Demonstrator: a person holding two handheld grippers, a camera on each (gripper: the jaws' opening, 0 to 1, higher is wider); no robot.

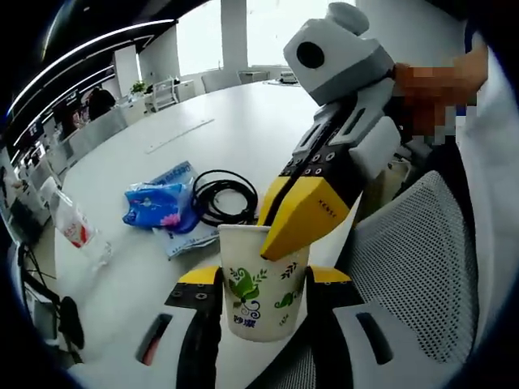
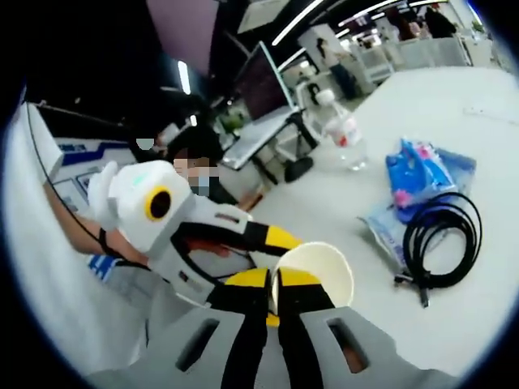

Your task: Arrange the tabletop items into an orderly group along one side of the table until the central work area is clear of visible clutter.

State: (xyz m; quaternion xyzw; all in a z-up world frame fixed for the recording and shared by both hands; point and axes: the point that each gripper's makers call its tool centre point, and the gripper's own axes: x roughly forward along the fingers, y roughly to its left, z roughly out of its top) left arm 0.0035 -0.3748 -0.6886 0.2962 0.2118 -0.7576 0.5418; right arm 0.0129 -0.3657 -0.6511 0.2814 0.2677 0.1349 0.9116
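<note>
White desk point(image 1: 243, 121): our left tongs point(image 1: 261, 304) grip a leaf-printed paper cup point(image 1: 261, 288); our right tongs point(image 2: 274, 304) pinch its rim.

Bright daylight pours from the windows point(image 1: 243, 32) behind my table point(image 1: 203, 138), washing out its white top. Ceiling strip lights point(image 2: 304, 20) glare overhead. Fisheye bending warps the edges, and the far background looks slightly soft, perhaps blurred.

cup point(image 1: 259, 279) at table point(image 1: 203, 121) edge, between left gripper point(image 1: 261, 312) jaws | right gripper point(image 1: 285, 217) on cup rim | cable point(image 1: 225, 194) behind cup | packet point(image 1: 160, 198) left of cable | bottle point(image 1: 73, 223) further left
</note>
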